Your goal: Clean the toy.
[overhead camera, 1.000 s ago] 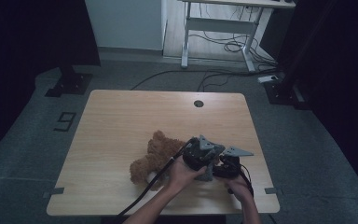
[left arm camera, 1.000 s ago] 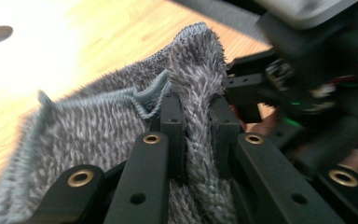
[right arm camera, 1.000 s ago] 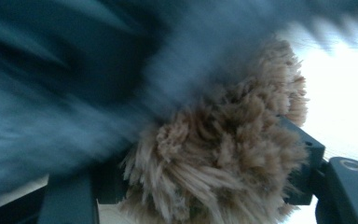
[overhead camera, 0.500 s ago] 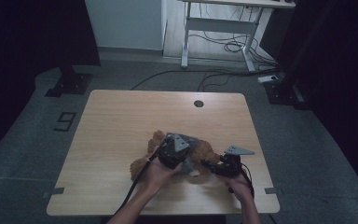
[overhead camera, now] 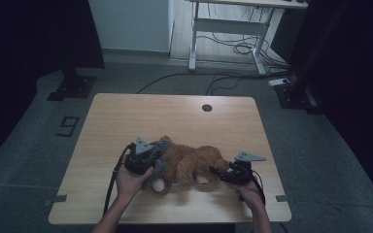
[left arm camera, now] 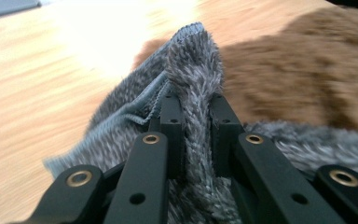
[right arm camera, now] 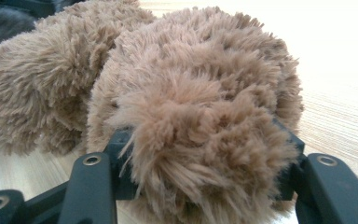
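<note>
1. The brown plush toy [overhead camera: 194, 162] lay on the worktop [overhead camera: 175, 116], near its front edge.
2. The left gripper [left arm camera: 195, 109] was clamped tight on a grey fleece cloth [left arm camera: 193, 70] at the toy's left end.
3. The right gripper [right arm camera: 200, 154], its jaws partly apart and lately in motion, pressed both sides of the toy's right end.

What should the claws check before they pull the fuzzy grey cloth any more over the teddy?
1. Left claw pinches the grey cloth tight: ok.
2. Right claw has the brown teddy bulging between its jaws, which have just been shifting: firm hold, cannot tell.
3. Teddy lies flat on the table: ok.
4. Cloth free of snags under the teddy: cannot tell.
5. Teddy well away from the table edge: ok.
</note>
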`<action>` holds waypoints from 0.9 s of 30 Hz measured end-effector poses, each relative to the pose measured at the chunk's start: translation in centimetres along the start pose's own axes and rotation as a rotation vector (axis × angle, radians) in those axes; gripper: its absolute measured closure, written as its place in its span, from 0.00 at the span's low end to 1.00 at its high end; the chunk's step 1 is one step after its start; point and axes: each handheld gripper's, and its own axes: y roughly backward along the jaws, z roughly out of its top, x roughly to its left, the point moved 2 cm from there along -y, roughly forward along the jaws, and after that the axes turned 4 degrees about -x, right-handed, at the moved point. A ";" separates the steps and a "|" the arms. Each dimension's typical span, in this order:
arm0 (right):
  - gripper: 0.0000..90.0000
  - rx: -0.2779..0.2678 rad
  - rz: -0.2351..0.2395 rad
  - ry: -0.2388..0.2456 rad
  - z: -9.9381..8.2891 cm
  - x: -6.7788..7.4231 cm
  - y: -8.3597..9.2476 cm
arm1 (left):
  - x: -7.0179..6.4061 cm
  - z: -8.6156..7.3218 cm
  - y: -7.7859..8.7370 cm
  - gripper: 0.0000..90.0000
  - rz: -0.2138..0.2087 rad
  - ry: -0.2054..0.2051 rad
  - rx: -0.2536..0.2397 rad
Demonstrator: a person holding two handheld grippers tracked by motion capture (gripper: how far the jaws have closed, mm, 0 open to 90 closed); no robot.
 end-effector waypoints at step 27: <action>0.63 -0.117 0.037 0.067 1.5 3.0 -1.3 | 1.5 -0.6 -2.6 0.90 -0.303 0.271 -0.035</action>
